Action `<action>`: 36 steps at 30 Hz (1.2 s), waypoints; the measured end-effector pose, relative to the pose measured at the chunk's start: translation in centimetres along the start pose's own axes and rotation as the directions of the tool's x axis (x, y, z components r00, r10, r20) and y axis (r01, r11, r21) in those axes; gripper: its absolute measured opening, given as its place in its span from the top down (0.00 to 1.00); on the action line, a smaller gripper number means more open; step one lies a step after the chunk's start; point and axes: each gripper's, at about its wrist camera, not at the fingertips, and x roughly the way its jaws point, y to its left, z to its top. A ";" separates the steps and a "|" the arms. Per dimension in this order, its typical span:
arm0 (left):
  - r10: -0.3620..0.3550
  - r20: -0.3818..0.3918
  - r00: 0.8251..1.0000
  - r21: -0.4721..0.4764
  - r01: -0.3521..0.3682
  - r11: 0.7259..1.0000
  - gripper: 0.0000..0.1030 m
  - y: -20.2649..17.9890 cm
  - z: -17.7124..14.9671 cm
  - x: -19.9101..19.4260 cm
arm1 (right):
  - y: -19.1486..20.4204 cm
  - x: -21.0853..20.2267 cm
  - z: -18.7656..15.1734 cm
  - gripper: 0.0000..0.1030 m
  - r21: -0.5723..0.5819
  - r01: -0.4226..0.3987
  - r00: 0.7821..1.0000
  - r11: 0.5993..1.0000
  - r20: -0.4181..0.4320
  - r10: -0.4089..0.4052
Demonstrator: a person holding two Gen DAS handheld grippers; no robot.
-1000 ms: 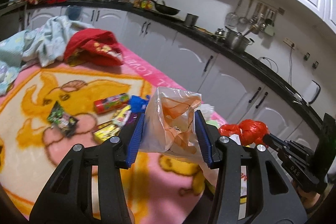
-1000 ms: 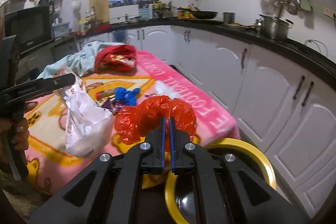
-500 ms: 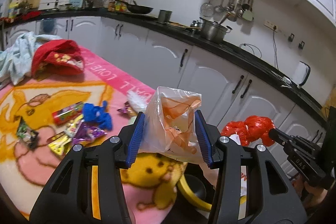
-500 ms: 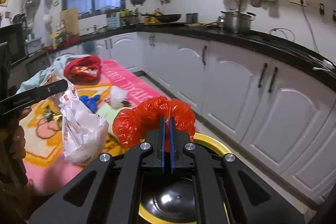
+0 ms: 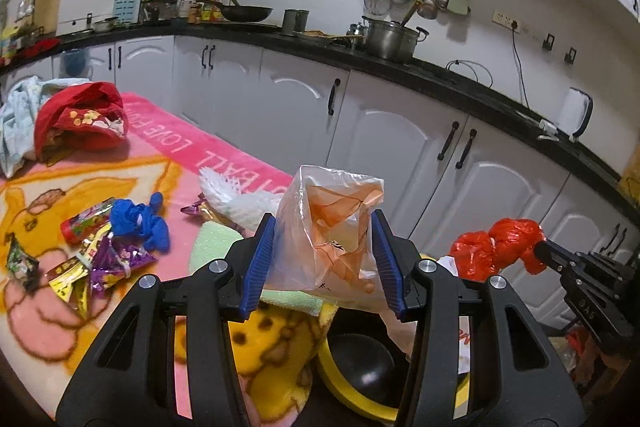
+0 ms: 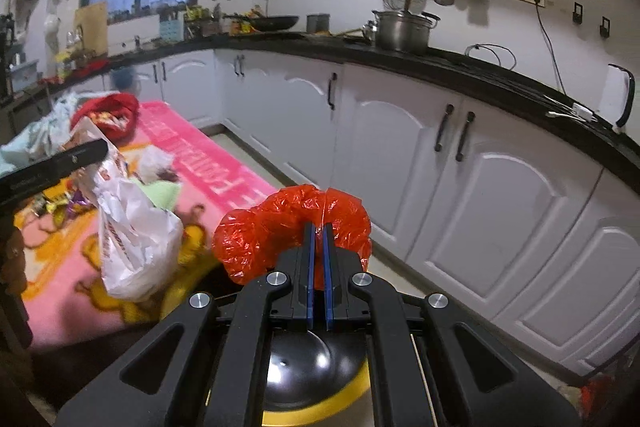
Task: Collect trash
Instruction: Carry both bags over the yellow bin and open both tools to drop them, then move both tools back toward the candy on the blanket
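Grippers: you are holding both out past the near right edge of the pink blanket, each one carrying a bag.
Left gripper: you are keeping it partly open, its blue pads pressing on either side of a clear plastic bag with orange scraps inside; the bag is standing up between the fingers and bulging above them.
Right gripper: you are pinching it fully closed on a crumpled red plastic bag, which is puffing out to both sides of the fingertips.
Bin: a yellow-rimmed bin with a black liner is sitting directly below both grippers, at the near edge of the blanket; neither bag is touching it.
Loose trash on the blanket: snack wrappers, a crumpled blue piece and a white foam net are lying to the left of your left gripper, well apart from the bin.
Far left: a red cloth is lying heaped at the far end of the blanket.
Background: white cabinets are running along the far and right sides under a black counter.
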 end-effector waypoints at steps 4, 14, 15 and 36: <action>0.009 -0.018 1.000 0.018 -0.009 1.000 0.61 -0.6 -0.7 1.4 | -0.7 1.1 -0.9 0.96 0.001 0.016 0.999 1.000 -0.032 -0.016; 0.022 -0.040 0.999 0.071 -0.019 0.997 0.57 -2.4 -2.7 4.2 | -0.8 3.5 -2.5 0.96 -0.020 0.010 0.996 1.000 -0.094 -0.012; 0.017 -0.052 0.999 0.072 -0.013 0.997 0.56 -2.4 -3.0 4.5 | -0.8 3.8 -2.6 0.96 -0.013 -0.001 0.995 1.000 -0.104 -0.001; -0.016 -0.051 0.999 0.034 0.017 0.999 0.11 -0.7 -3.3 3.1 | -2.2 3.9 -2.5 0.46 0.096 -0.021 0.993 0.995 -0.116 0.032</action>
